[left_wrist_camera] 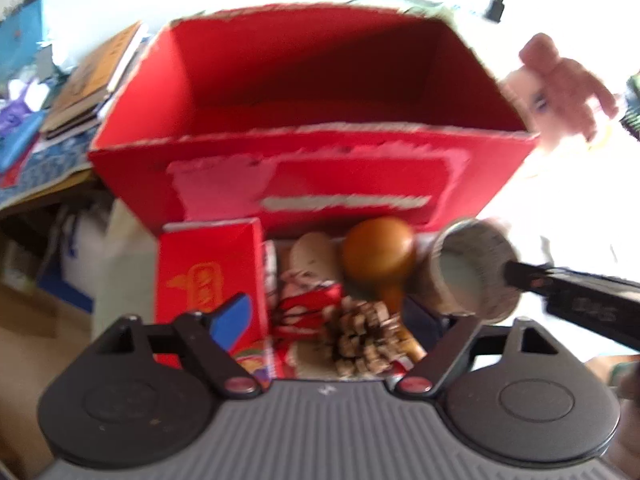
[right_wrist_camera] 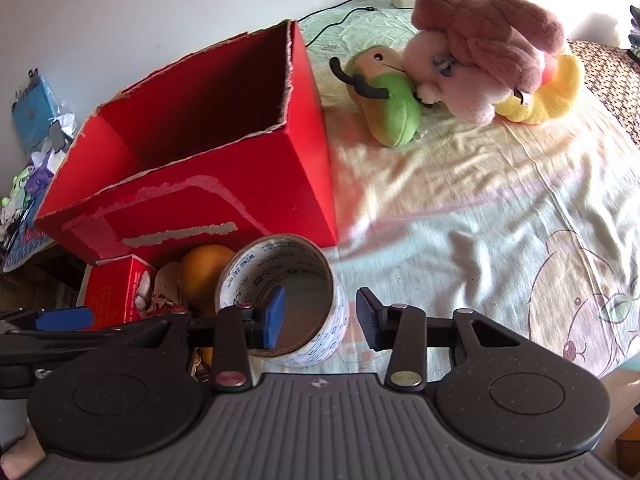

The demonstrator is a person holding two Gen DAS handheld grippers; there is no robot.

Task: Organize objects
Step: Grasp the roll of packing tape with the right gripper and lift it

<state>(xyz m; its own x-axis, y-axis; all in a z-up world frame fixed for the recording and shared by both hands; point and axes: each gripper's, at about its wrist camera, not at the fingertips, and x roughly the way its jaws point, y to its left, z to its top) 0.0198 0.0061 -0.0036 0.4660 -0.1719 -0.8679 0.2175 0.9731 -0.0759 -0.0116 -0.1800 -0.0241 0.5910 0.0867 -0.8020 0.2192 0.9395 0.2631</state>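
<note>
Right tongs [right_wrist_camera: 320, 316] straddle the wall of a printed white cylindrical tape roll [right_wrist_camera: 312, 280], jaws parted, beside the torn-edged red cardboard box [right_wrist_camera: 240, 176] on the wrinkled bedsheet [right_wrist_camera: 460, 208]. Left tongs [left_wrist_camera: 336, 320] released, grasping nothing.

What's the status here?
Right tongs open, one finger inside tape roll. Left tongs open, empty. Red box empty, nothing blocking.

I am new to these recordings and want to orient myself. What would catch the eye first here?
The big open red box dominates, standing on the bed sheet. Just before it, the right hand-held gripper has one blue finger inside a roll of tape, jaws apart. Beyond the box, right, lies a pile of plush toys.
</note>
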